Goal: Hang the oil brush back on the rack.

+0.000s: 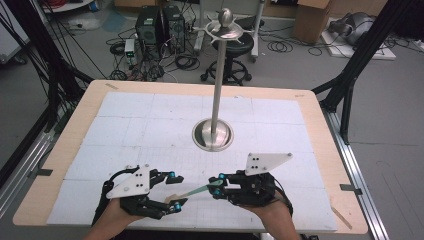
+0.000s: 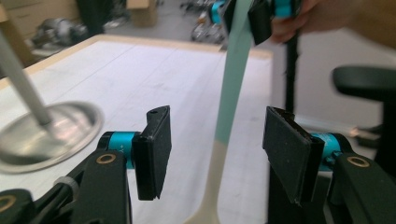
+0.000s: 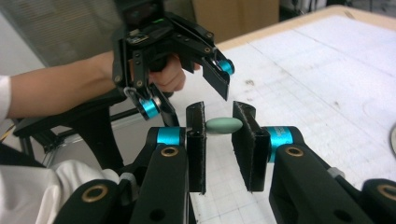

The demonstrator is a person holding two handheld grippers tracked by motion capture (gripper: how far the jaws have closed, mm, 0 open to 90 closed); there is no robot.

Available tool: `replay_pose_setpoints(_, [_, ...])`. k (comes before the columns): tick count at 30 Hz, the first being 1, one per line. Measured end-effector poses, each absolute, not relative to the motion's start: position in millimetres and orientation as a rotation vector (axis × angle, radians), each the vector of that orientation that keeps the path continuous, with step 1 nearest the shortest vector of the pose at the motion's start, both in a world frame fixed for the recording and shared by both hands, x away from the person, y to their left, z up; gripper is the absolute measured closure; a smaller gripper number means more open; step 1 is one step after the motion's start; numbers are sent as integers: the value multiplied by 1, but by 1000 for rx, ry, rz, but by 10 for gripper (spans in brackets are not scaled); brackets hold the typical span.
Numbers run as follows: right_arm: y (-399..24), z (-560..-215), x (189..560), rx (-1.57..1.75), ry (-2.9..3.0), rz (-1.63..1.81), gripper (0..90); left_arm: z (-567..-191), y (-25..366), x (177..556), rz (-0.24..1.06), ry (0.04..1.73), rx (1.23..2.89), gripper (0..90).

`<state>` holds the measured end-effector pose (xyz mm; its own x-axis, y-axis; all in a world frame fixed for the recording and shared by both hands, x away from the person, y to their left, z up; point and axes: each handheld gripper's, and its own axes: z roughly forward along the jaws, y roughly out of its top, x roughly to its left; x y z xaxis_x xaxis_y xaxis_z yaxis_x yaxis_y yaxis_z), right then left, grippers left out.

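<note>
The right gripper (image 1: 218,187) has its jaws clamped on the mint-green end of a spoon (image 1: 192,191). The spoon's cream end reaches between the spread jaws of the left gripper (image 1: 173,189), touching neither. For a clean handover, the left should close squarely before the right releases.

On the table (image 1: 320,125) there was one metal stand (image 1: 218,85), made of one round base (image 1: 201,136) and one upright pole topped by one knob (image 1: 226,18). One long spoon (image 1: 192,192), mint green with a cream end, was in the scene. Two grippers were present, the left gripper (image 1: 173,189) and the right gripper (image 1: 218,184), each with two black jaws and one grey three-cornered plate. Behind the table stood one black stool (image 1: 233,55) and two dark computer towers (image 1: 159,26).
</note>
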<state>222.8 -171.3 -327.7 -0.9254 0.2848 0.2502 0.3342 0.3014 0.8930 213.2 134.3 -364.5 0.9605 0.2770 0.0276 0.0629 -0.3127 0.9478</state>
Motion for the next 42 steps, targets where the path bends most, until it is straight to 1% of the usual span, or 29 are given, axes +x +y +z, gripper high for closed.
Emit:
replay_pose_setpoints(1, [-170, -328, 224, -626, -2497, -1717, 756, -365, 130, 214, 255, 260, 1918, 420])
replay_pose_setpoints(4, [-168, -326, 228, -724, -2489, -1686, 755, -365, 122, 216, 304, 248, 1974, 423])
replay_pose_setpoints(9, [-166, -322, 230, -860, -2467, -1638, 754, -370, 110, 219, 350, 280, 1987, 458])
replay_pose_setpoints(11, [-165, -321, 230, -872, -2464, -1636, 754, -373, 107, 220, 350, 292, 1988, 462])
replay_pose_setpoints(14, [-165, -318, 230, -880, -2465, -1630, 754, -375, 103, 221, 350, 294, 1999, 502])
replay_pose_setpoints(16, [-165, -317, 230, -901, -2463, -1627, 754, -377, 102, 220, 356, 310, 1994, 577])
replay_pose_setpoints(21, [-165, -319, 232, -947, -2446, -1601, 754, -380, 100, 221, 362, 347, 1997, 653])
replay_pose_setpoints(29, [-167, -321, 233, -1012, -2402, -1602, 754, -383, 95, 216, 374, 314, 2020, 813])
replay_pose_setpoints(32, [-166, -319, 232, -1008, -2414, -1600, 751, -383, 95, 216, 369, 308, 2015, 822])
replay_pose_setpoints(34, [-165, -318, 231, -1004, -2410, -1620, 737, -383, 94, 216, 339, 305, 2000, 832])
replay_pose_setpoints(35, [-165, -317, 231, -994, -2405, -1645, 663, -383, 94, 216, 328, 303, 2000, 834])
replay_pose_setpoints(37, [-165, -315, 230, -987, -2393, -1705, 515, -381, 95, 217, 264, 316, 1951, 836])
replay_pose_setpoints(40, [-170, -313, 226, -917, -2395, -1844, 381, -377, 100, 219, 176, 321, 1878, 837])
replay_pose_setpoints(41, [-172, -313, 225, -888, -2392, -1895, 348, -376, 102, 220, 146, 318, 1856, 837])
replay_pose_setpoints(42, [-175, -314, 224, -859, -2381, -1940, 337, -375, 104, 220, 118, 317, 1830, 837])
